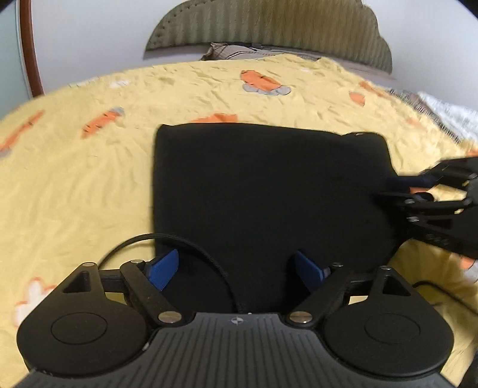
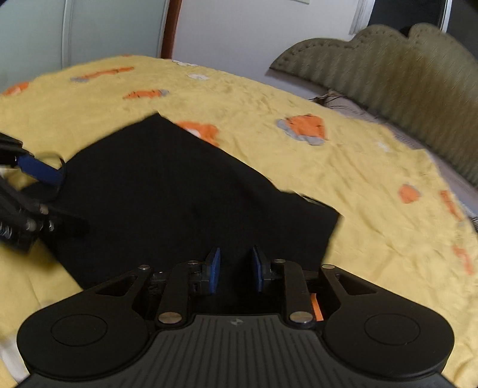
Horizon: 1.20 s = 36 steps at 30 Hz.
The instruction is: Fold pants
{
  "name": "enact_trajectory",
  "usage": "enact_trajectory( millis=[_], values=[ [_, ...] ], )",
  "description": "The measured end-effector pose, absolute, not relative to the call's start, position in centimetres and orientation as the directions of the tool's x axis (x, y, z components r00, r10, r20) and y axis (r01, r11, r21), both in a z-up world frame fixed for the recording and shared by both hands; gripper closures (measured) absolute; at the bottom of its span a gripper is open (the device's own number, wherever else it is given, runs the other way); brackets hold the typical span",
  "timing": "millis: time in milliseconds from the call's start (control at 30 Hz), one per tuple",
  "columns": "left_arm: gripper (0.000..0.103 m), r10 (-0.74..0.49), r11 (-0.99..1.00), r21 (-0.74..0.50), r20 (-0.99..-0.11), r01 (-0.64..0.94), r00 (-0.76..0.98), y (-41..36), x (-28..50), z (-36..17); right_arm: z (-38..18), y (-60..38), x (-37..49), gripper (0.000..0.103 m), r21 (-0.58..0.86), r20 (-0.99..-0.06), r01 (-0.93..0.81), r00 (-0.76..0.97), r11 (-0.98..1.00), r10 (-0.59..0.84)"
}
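Folded black pants [image 1: 269, 191] on yellow bedspread [image 1: 89, 179] — left gripper [image 1: 236, 270] spread, right gripper [image 2: 233, 268] seemingly parted — empty

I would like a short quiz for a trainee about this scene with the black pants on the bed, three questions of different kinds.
1. True or false: the folded black fabric pants lie on a yellow bedspread with orange carrot prints.
2. Which gripper has its blue pads wider apart: A) left gripper or B) right gripper?
3. Fill in: behind the bed stands an olive-green ribbed ______.

Key: 1 true; 2 A; 3 headboard.
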<state>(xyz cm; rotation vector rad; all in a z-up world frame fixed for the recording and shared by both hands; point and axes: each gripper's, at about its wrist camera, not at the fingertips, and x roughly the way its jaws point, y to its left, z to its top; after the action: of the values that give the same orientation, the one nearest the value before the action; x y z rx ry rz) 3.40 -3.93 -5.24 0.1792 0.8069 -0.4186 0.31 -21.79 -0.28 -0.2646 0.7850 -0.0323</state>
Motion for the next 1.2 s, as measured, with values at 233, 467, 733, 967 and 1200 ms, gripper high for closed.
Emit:
enact_trajectory(
  millis=[233, 467, 733, 967, 1200],
  values=[
    [0.022, -0.275, 0.920, -0.022, -0.749, 0.392, 0.603, -2.6, 3.2, -4.5, 1.7, -21.3, -1.8, 0.056, -0.098, -0.648, -0.110, 0.761, 0.989, 0.020],
    [0.027, -0.275, 0.927, -0.025, -0.724, 0.374, 0.633, -1.2, 2.3, -3.6, 0.6, -22.0, -3.3, 0.056, -0.096, -0.674, -0.046, 0.738, 0.994, -0.031],
    [0.023, -0.299, 0.909, -0.020, -0.729, 0.417, 0.616, -3.7, 3.0, -5.2, -0.9, -21.4, -3.5, 0.053, -0.126, -0.647, -0.030, 0.760, 0.992, -0.059],
    [0.026, -0.256, 0.920, 0.040, -0.692, 0.390, 0.675, -2.6, 2.1, -3.7, 1.0, -23.3, -6.1, 0.053, -0.083, -0.629, 0.061, 0.771, 0.995, -0.100],
    [0.018, -0.212, 0.903, 0.136, -0.684, 0.407, 0.698, -4.5, 2.3, -5.4, -0.7, -23.4, -4.6, 0.051, -0.070, -0.652, 0.071, 0.752, 0.995, -0.100]
  ],
)
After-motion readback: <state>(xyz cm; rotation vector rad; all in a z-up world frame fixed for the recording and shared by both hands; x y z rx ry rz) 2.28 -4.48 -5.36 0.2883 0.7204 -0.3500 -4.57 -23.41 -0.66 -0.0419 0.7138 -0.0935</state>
